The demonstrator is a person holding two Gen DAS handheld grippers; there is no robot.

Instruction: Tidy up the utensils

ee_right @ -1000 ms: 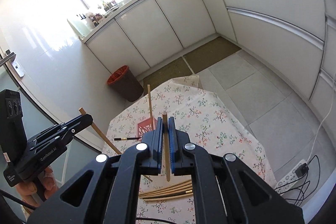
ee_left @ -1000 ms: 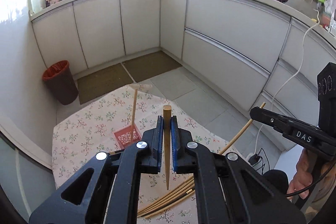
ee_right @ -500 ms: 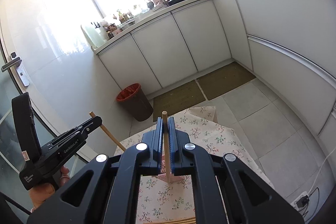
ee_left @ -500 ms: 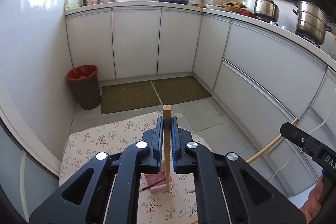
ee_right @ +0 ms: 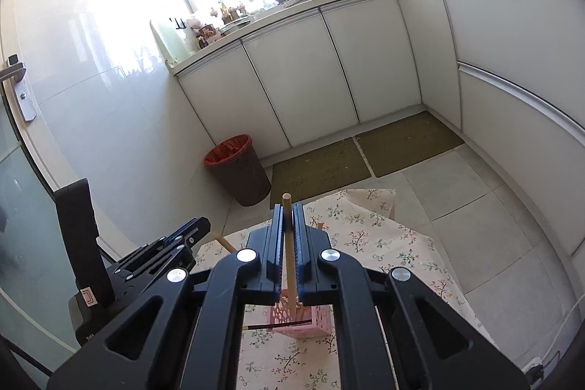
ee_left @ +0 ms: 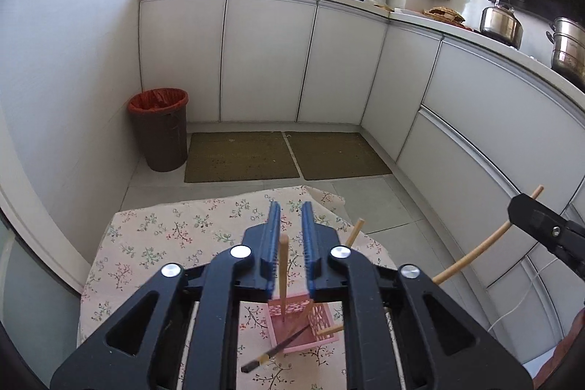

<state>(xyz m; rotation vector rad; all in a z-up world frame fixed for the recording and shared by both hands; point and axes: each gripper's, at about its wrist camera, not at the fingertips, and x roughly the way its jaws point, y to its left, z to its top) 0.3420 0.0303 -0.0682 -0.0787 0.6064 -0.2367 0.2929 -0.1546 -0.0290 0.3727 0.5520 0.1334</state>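
One chopstick (ee_left: 283, 271) loose between left claw (ee_left: 290, 236) fingers

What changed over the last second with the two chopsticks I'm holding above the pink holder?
The left gripper opened and let go of its chopstick, which now stands in the pink holder. Both grippers came forward over the holder. The right gripper stays shut on its own chopstick, not yet released. The black chopstick still leans across the holder's edge.
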